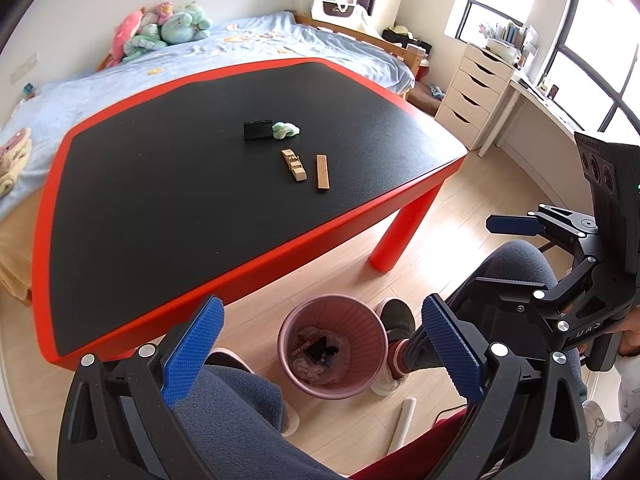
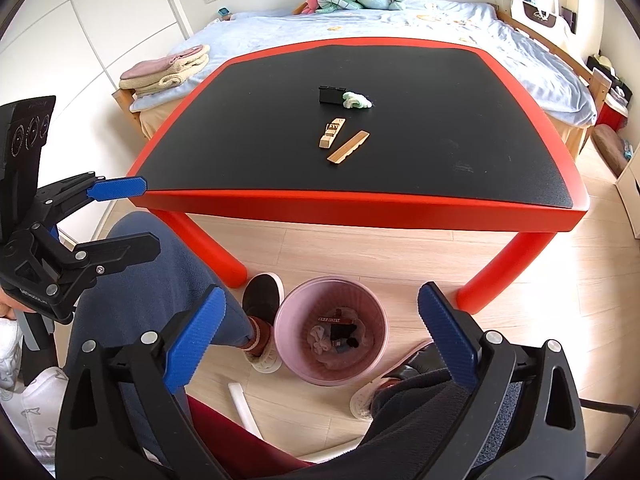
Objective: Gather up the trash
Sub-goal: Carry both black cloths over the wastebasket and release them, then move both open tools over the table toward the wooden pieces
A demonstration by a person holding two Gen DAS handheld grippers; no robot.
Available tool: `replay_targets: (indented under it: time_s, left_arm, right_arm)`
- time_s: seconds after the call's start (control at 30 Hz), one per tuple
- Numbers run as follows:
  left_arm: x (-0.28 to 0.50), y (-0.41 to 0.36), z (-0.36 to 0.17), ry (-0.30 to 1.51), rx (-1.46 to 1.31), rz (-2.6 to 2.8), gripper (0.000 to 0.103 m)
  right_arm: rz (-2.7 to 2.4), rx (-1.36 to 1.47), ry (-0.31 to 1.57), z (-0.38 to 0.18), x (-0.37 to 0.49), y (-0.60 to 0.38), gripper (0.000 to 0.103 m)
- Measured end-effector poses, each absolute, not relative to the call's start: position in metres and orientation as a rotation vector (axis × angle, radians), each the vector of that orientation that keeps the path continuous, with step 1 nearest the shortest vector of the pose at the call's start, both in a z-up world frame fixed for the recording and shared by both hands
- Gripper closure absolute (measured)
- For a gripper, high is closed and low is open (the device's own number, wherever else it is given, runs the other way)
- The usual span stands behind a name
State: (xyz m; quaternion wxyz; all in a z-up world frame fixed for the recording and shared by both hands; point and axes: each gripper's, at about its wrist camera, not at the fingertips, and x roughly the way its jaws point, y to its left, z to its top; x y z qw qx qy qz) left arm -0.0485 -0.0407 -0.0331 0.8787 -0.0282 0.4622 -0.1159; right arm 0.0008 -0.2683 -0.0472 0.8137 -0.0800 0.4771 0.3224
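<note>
both hand-held grippers, left hand-held gripper (image 1: pixel 320 350) and right hand-held gripper (image 2: pixel 326 340), gape empty over the ribbed pink plastic bin (image 2: pixel 292 316). remaining trash lies ahead, mid-worktop: black block (image 2: pixel 331 95), crumpled green wad (image 2: pixel 356 101), two wooden pieces (image 2: pixel 348 147). neither looks clearly nearer.

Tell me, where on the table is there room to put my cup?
The table is bare along the near red edge and toward both side edges. It is crowded only mid-table, where the black block, green wad and two wood pieces cluster.
</note>
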Motion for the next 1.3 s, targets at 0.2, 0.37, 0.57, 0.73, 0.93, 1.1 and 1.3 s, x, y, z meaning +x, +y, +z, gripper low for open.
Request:
replay_targets:
  time_s: [0.2, 0.37, 0.57, 0.73, 0.93, 1.1, 1.3]
  left_arm:
    - [-0.047, -0.040, -0.034, 0.972, -0.062, -0.234, 0.008]
    - [-0.044, -0.037, -0.032, 0.976, -0.068, -0.227, 0.008]
    - [-0.033, -0.034, -0.030, 0.971, -0.084, -0.212, 0.008]
    - [-0.019, -0.028, -0.028, 0.968, -0.110, -0.197, 0.008]
    - [0.005, -0.023, -0.027, 0.963, -0.134, -0.179, 0.008]
    - [0.028, -0.022, -0.030, 0.972, -0.139, -0.165, 0.008]
    - [0.056, -0.020, -0.038, 0.992, -0.146, -0.155, 0.008]
  right_arm:
    - [0.682, -0.171, 1.020, -0.046, 0.003, -0.268, 0.006]
    - [0.678, -0.172, 1.018, -0.045, 0.007, -0.267, 0.006]
    - [0.675, -0.178, 1.002, -0.041, 0.017, -0.260, 0.006]
    - [0.672, -0.184, 0.992, -0.038, 0.031, -0.251, 0.006]
    - [0.672, -0.187, 0.988, -0.038, 0.049, -0.238, 0.006]
    - [0.661, -0.192, 0.987, -0.041, 0.066, -0.228, 0.006]
    - [0.644, -0.207, 0.998, -0.052, 0.083, -0.220, 0.006]
